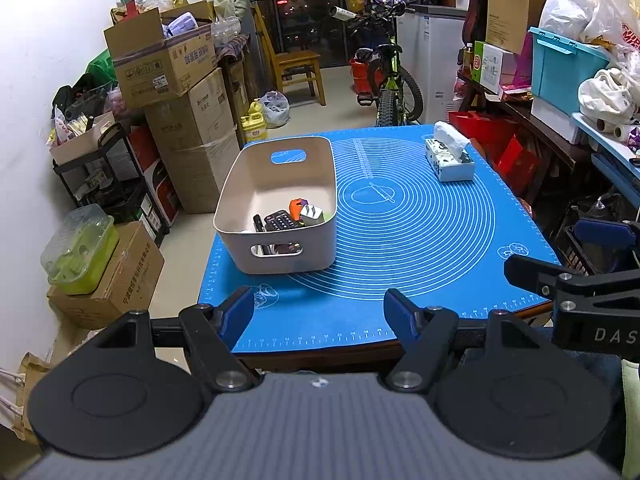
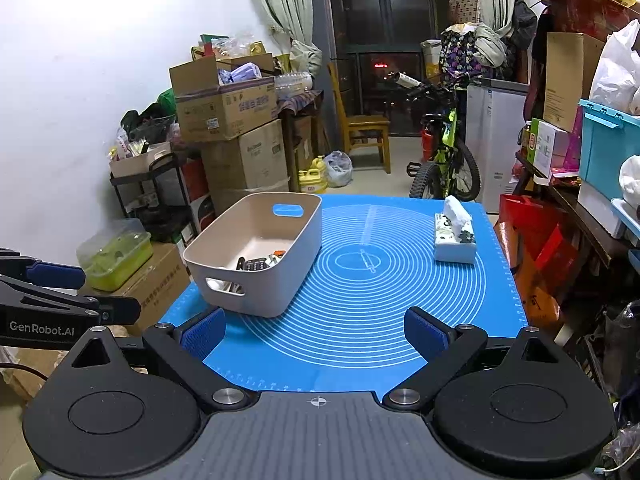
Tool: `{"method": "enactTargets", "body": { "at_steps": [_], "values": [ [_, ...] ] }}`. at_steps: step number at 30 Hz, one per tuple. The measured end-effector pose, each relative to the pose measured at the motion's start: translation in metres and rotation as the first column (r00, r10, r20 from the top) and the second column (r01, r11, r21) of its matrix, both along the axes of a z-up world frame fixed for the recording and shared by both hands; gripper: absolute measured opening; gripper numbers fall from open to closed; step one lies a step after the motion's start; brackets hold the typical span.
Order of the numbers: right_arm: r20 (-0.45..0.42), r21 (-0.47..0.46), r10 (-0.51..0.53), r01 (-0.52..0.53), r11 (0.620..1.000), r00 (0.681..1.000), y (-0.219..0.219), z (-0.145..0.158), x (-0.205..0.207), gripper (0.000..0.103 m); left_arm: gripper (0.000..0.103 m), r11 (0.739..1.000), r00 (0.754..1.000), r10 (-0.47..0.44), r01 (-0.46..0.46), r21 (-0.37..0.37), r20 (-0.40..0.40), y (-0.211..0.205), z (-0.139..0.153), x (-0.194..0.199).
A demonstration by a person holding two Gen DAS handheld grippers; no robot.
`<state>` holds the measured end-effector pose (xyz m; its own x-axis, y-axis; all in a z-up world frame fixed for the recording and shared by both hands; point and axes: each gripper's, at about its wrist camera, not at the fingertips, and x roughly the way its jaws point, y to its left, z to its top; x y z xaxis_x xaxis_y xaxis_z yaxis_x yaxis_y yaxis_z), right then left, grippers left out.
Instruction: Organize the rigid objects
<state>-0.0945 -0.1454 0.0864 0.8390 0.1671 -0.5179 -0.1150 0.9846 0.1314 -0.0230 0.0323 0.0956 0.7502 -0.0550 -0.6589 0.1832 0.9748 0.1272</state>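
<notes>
Bin (image 1: 276,204) beige, on the left part of the blue mat (image 1: 420,240), long axis running away from the cameras, small objects (image 1: 290,216) piled at its near end, tissue box (image 1: 450,160) far right, left gripper (image 1: 318,316) and right gripper (image 2: 314,332) both spread wide, empty.

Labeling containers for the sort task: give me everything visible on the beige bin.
The beige bin is an open-topped rectangular tub, plastic-looking, with rounded corners and a slot handle cut in each end wall. It stands upright on the left part of the blue mat. Inside, at the near end, lie a calculator, an orange item and other small things. Neither gripper touches it.
</notes>
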Motion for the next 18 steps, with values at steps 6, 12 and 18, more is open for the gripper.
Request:
{"method": "enactTargets", "body": {
  "at_steps": [6, 12, 18],
  "values": [
    [0.002, -0.002, 0.001, -0.001, 1.0, 1.0, -0.0007, 0.0005, -0.0008, 0.096, 0.072, 1.0, 1.0, -0.003, 0.003, 0.002, 0.0, -0.0011, 0.0003, -0.0006],
    [0.002, -0.003, 0.002, -0.002, 1.0, 1.0, 0.0008, 0.0011, -0.0005, 0.096, 0.072, 1.0, 1.0, -0.005, 0.005, 0.006, -0.005, 0.0013, 0.0014, 0.0014],
    [0.001, -0.002, 0.002, -0.002, 1.0, 1.0, 0.0007, 0.0011, -0.0007, 0.096, 0.076, 1.0, 1.0, -0.009, 0.009, 0.004, -0.007, 0.001, 0.001, 0.0018]
  ]
}}
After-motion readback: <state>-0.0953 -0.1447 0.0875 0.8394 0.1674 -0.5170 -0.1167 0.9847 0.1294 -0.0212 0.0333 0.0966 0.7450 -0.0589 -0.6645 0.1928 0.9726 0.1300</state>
